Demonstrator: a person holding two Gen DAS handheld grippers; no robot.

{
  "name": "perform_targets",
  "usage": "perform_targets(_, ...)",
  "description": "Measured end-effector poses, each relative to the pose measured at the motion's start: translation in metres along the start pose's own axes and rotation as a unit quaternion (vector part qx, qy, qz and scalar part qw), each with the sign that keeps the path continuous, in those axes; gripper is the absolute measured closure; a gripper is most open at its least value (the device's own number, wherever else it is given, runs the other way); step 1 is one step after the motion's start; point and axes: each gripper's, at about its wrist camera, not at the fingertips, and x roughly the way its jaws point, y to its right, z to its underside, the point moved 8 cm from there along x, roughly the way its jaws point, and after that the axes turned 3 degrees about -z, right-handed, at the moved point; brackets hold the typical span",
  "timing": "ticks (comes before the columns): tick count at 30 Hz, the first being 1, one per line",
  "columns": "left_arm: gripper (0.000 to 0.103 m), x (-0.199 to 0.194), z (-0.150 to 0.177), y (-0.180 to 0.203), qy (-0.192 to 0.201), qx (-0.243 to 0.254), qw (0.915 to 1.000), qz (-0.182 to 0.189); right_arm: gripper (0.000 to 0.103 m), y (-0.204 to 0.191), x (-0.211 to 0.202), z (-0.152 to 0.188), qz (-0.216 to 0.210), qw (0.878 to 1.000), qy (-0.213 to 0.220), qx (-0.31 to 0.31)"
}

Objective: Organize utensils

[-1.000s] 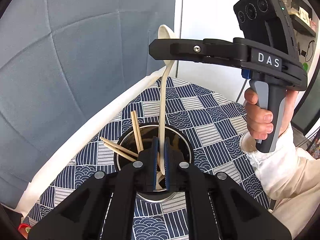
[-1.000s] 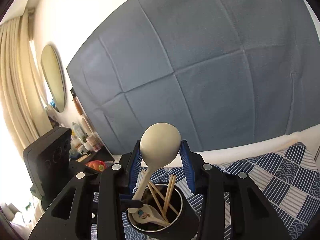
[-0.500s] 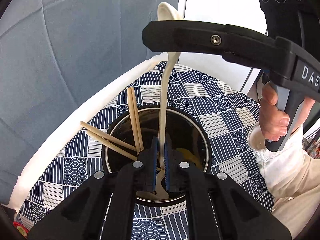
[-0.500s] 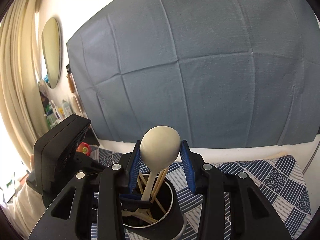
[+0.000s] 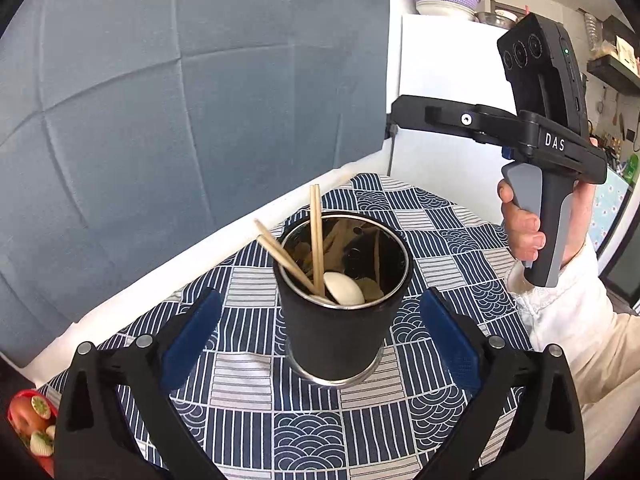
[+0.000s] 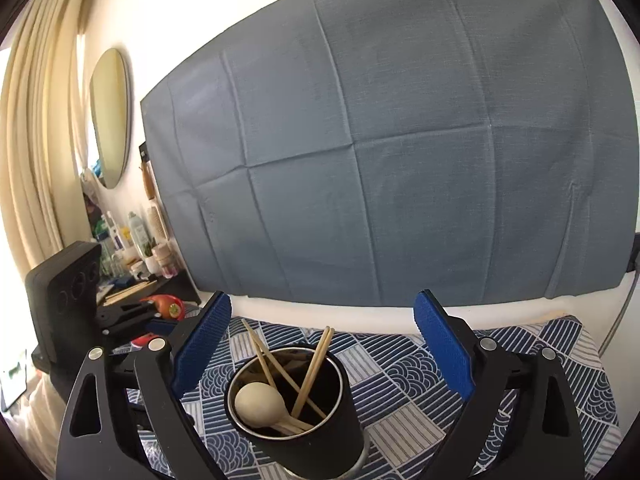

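Blue-grey cloth hangs on the white wall — oval mirror, cream curtains left.

Bright daylight from curtain side, blown-out there; sharp focus, soft shadows, strong fisheye bending, black corner vignette.

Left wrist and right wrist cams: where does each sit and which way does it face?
Left wrist: on the left tongs, angled down at the utensil cup; shows its open blue pads, plus the right tongs and hand at right.
Right wrist: on the right tongs, facing the grey backdrop above the cup; open pads show, left tongs' body at left.
Shared: cup, chopsticks, spoon, patterned cloth.
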Motion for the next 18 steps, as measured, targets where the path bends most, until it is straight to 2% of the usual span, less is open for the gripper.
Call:
perform_targets(4,0.006,-0.017,0.017,-0.012,0.016,-0.032,0.9972,-0.066,0.010,0.002,-0.006,0.008,0.019,1.000,-0.007,0.000)
perform_targets(9,0.006,-0.037,0.040,-0.014,0.039,-0.051,0.9822,-0.177,0.008,-0.002,-0.016,0.027,0.047,0.999,-0.017,-0.019)
perform_targets(18,0.006,-0.061,0.089,0.002,0.046,-0.087,0.9659,-0.240,0.008,-0.016,-0.035,0.079,0.078,0.995,-0.042,-0.052)
